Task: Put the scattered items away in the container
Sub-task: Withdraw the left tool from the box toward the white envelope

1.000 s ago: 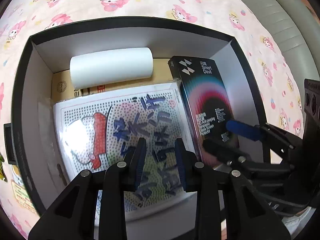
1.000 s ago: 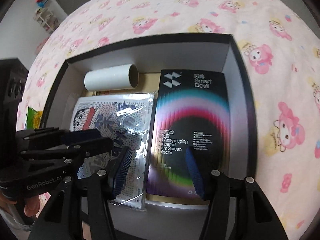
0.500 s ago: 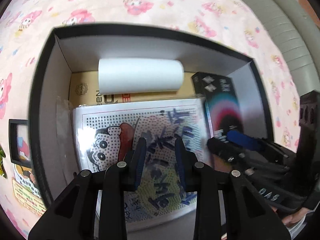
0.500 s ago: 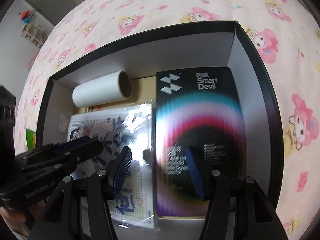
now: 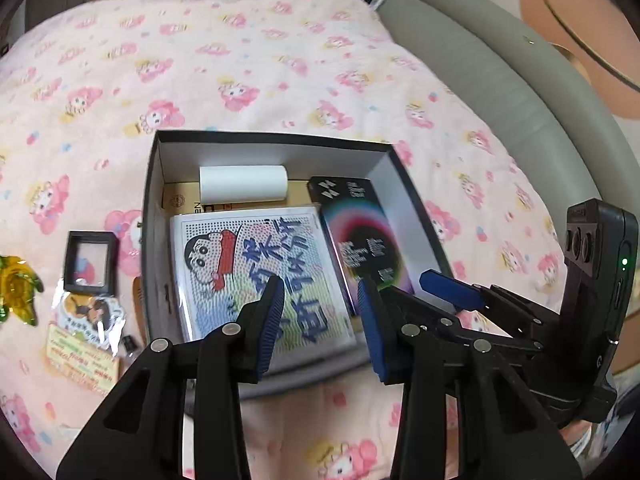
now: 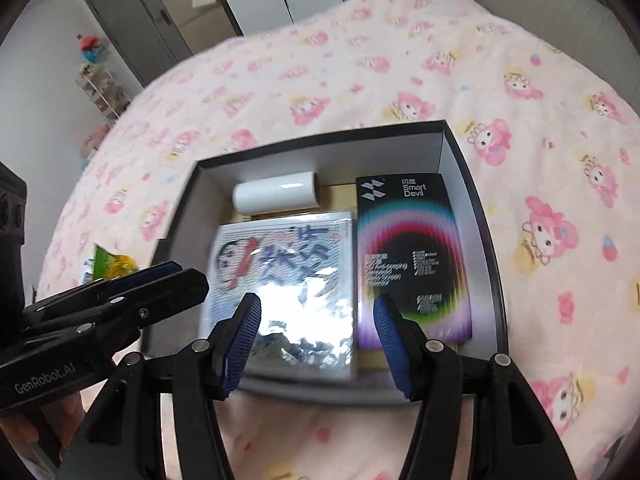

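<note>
Several scattered items lie on the bed's pink cover just left of the black box point(image 5: 149, 216): a small black frame point(image 5: 91, 262), a yellow-green wrapped piece point(image 5: 16, 288) and a sticker pack point(image 5: 86, 320) nearer the camera. The frame is nearly square, with no strong long axis; the sticker pack runs roughly front to back. They lie to the left of the left tool point(image 5: 320, 320), which hangs over the box's near edge with its jaws spread and nothing between them, and is the nearer of the two. The right tool point(image 6: 316, 332), likewise spread and empty, hovers over the box, where a white roll point(image 6: 276, 198), a cartoon packet point(image 6: 280, 276) and a dark carton point(image 6: 408, 256) already lie.
</note>
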`<state>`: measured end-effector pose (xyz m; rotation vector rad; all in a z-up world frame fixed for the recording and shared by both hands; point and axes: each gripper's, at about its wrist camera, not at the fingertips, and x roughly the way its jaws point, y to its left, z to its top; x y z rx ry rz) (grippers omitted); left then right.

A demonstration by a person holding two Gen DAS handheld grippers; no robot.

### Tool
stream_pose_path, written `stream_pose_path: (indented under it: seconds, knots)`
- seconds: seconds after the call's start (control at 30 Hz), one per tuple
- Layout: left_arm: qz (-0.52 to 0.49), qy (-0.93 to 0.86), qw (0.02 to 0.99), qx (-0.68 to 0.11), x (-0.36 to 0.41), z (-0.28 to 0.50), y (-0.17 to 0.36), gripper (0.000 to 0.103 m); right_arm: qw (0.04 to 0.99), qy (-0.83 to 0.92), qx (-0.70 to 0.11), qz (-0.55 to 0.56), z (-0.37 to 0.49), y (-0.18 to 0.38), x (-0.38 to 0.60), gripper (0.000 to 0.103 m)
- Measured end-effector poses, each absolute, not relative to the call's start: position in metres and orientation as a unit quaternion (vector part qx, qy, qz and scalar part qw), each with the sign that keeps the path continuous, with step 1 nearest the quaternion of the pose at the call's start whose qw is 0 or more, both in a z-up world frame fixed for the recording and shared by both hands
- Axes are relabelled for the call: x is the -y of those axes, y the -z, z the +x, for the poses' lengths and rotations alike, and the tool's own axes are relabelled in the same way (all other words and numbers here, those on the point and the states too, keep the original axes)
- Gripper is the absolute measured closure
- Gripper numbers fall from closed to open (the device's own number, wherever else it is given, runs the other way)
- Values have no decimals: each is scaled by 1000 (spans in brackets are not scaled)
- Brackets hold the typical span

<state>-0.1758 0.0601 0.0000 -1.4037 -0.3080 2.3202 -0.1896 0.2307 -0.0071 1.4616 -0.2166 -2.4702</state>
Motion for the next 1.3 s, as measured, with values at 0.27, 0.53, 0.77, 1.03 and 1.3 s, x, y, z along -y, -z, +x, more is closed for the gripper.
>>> stream_pose_path:
  seconds: [0.27,0.53,0.77,1.03,1.3]
  knots:
    - [-482,-849,204,73,-59,-121,-11,61,173,857,63,481,-145,2,-190,47]
    - [-474,-857,182,82,-25,-88,-13,61,190,861,33,470,-115,7,-154,46]
    - [-463,-864,167,107,10,-62,-5,61,202,865,16,459,-97,13,-128,40]
    - [-467,-864,135,133,58,-37,17,61,215,852,0,478,-80,38,-94,40]
    - [-473,-858,65,190,111,-20,61,61,182,838,11,515,-87,79,-102,40]
